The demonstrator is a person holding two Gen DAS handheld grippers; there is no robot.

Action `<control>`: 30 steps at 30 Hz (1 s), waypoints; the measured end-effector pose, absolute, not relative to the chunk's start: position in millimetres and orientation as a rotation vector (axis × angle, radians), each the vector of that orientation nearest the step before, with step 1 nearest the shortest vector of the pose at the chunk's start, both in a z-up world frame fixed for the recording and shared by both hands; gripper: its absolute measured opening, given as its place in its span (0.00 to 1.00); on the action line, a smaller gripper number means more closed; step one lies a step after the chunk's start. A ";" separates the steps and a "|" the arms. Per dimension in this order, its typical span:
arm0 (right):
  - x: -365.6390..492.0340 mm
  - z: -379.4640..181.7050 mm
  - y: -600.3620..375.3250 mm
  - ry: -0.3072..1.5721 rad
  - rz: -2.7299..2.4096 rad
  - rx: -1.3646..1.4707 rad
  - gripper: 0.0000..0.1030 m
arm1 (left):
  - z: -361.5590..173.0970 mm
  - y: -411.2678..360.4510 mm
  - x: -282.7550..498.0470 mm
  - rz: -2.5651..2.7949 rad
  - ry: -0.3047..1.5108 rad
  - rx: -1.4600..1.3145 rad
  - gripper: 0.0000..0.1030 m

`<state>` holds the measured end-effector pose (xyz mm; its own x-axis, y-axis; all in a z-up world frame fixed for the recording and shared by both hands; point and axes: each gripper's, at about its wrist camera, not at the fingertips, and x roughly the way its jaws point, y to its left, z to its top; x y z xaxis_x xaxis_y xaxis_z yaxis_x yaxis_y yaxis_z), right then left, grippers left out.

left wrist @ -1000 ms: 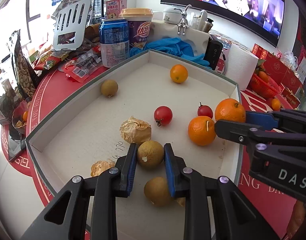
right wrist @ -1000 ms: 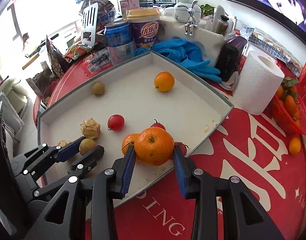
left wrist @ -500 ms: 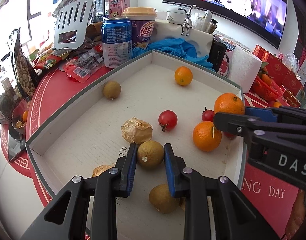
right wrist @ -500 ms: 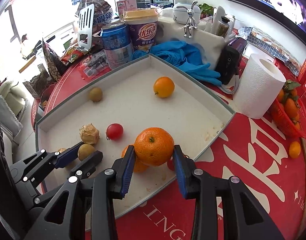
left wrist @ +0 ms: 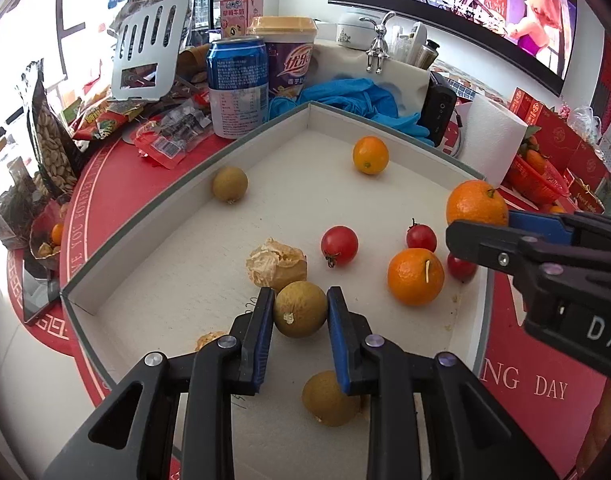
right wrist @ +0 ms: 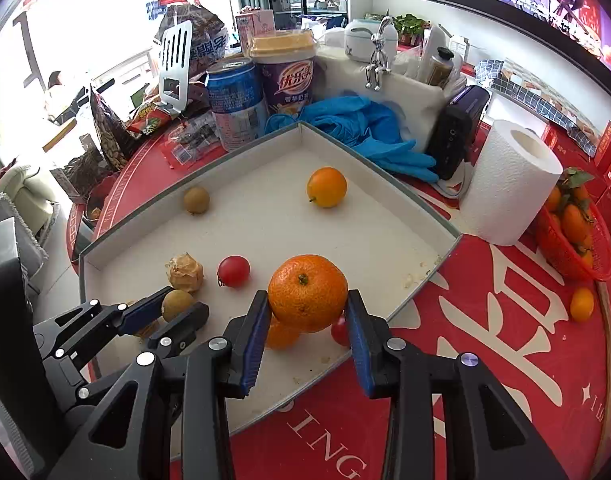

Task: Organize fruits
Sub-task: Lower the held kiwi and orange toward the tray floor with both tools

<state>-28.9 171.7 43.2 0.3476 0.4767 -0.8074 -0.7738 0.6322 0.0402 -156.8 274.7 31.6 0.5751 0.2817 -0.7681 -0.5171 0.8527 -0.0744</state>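
So far little looks sorted: both grippers hold fruit above the tray (left wrist: 185,216), while tomatoes, a second orange (left wrist: 415,277), a small orange (right wrist: 326,186) and brown fruits lie scattered inside it. The left gripper (left wrist: 300,312) pinches a brown longan (left wrist: 300,309); the right gripper (right wrist: 307,312) pinches a big orange (right wrist: 307,293). Compared with a second ago, both fruits sit higher off the tray floor, the orange lifted clear of its neighbours near the tray's near edge.

Tray (right wrist: 445,240) on the table (right wrist: 485,340). Inside: one fruit (right wrist: 327,187) at 12 o'clock, a tomato (right wrist: 233,270) at centre, a husked fruit (right wrist: 185,272) at its 9 o'clock. Paper roll (right wrist: 509,184) outside at 3 o'clock; can (right wrist: 236,104) and cup (right wrist: 288,74) behind.
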 end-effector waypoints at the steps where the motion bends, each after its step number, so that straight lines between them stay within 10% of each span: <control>1: -28.9 44.6 170.9 0.895 0.837 -0.380 0.38 | 33.9 274.6 -158.0 0.476 0.833 -0.304 0.28; 30: -33.1 58.7 169.4 0.927 0.885 -0.327 0.38 | 55.2 281.2 -160.0 0.479 0.881 -0.275 0.28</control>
